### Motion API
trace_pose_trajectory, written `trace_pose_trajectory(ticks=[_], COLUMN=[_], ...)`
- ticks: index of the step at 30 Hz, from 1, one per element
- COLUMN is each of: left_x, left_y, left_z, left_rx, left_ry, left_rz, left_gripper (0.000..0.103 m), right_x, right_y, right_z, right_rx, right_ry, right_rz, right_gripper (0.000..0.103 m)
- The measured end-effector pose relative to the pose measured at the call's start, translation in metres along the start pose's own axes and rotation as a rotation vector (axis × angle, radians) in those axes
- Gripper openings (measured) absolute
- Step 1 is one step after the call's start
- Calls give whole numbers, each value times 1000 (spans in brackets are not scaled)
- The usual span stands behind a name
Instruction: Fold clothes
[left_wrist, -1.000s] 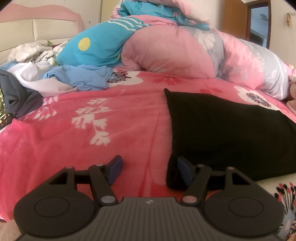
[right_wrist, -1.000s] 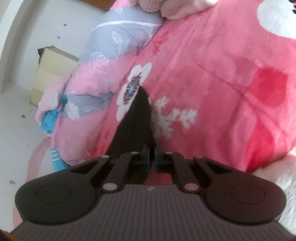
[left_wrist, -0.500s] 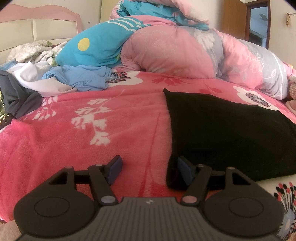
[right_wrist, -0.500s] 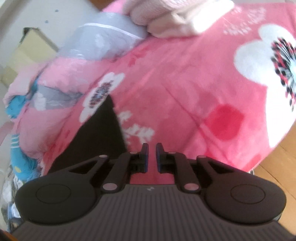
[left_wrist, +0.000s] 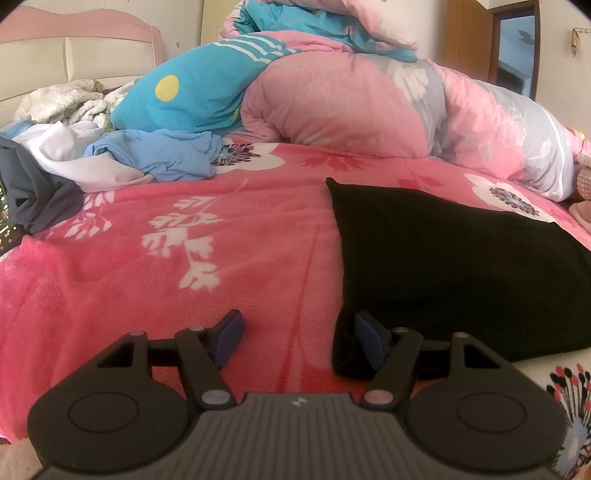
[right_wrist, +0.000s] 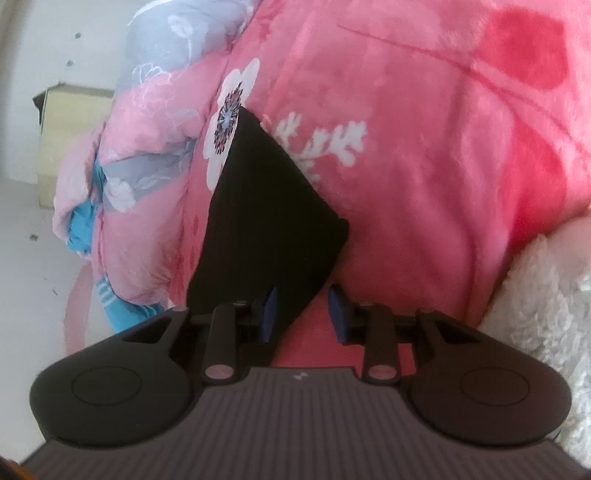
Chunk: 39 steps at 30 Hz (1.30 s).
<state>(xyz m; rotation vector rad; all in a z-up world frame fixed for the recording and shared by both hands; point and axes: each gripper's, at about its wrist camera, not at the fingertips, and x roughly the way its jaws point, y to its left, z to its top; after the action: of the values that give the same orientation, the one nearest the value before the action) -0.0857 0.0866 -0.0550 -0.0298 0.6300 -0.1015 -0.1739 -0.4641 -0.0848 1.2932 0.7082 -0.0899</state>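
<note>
A folded black garment (left_wrist: 454, 266) lies flat on the pink flowered blanket (left_wrist: 192, 258), to the right in the left wrist view. My left gripper (left_wrist: 297, 338) stands open just before its near left corner; the right fingertip (left_wrist: 367, 339) sits at the cloth's edge, and only blanket lies between the pads. In the right wrist view the same black garment (right_wrist: 266, 229) runs away from me. My right gripper (right_wrist: 304, 314) is opening, its jaws apart, with the garment's near corner in the gap beside the left pad and not pinched.
A heap of unfolded clothes, light blue (left_wrist: 162, 155), white (left_wrist: 74, 158) and dark grey (left_wrist: 33, 192), lies at the back left. Rolled pink and blue quilts (left_wrist: 332, 96) fill the back of the bed. A headboard (left_wrist: 74, 48) stands far left. A fluffy white cover (right_wrist: 550, 314) lies at the right.
My right gripper went from shut on the black garment's edge to apart, and its view swung and rolled. The left gripper and the garment beside it stayed as they were.
</note>
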Motion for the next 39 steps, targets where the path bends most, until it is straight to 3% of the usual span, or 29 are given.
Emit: trace_pose_trajectory(ticks=[10,14,16,18,21,24,28,30,33,35,37,39], left_x=[1,1,1,1,1,1,1,1,0,0,-1,-5], left_y=[0,0,0,0,0,-1,-1,-1,-1,1,4,8], left_z=[-1,-1,0,-1,-1,-1,-1,-1,-1,-1,1,4], left_rx=[-1,0,1,1,2,5,6,6,6,-1,-21,-46], left_ry=[-5,-5,-5,-5,-5,-7,-9,-10,-12,-13,-10,-13], left_rz=[-2,-1,-1,-1,0,0,0,0,1,-6,-18,-20], left_gripper=[69,69,69,69,70,70,70,70,70,70,71,71], right_x=[4,4,1,-4,-7,1,-4,-16,-39,-52,-53,-39], right_y=[-1,0,6,24,49,36,7,15,36,50,65,80], right_z=[5,7,7,3,-6,1,9,6,2,-3,-9,-23], right_rx=[37,8,-46,-185,-453,-439,-303,-362,-500,-588,-673,-777], right_ry=[-9,-45,-63,-81,-93,-57,-39,-74,-193,-266,-286,-244], right_rz=[20,17,36,70,-5,-92,-93,-138,-266,-304,-272,-218], right_gripper=[28,6,3,2,2,2,1,5,8,8,8,8])
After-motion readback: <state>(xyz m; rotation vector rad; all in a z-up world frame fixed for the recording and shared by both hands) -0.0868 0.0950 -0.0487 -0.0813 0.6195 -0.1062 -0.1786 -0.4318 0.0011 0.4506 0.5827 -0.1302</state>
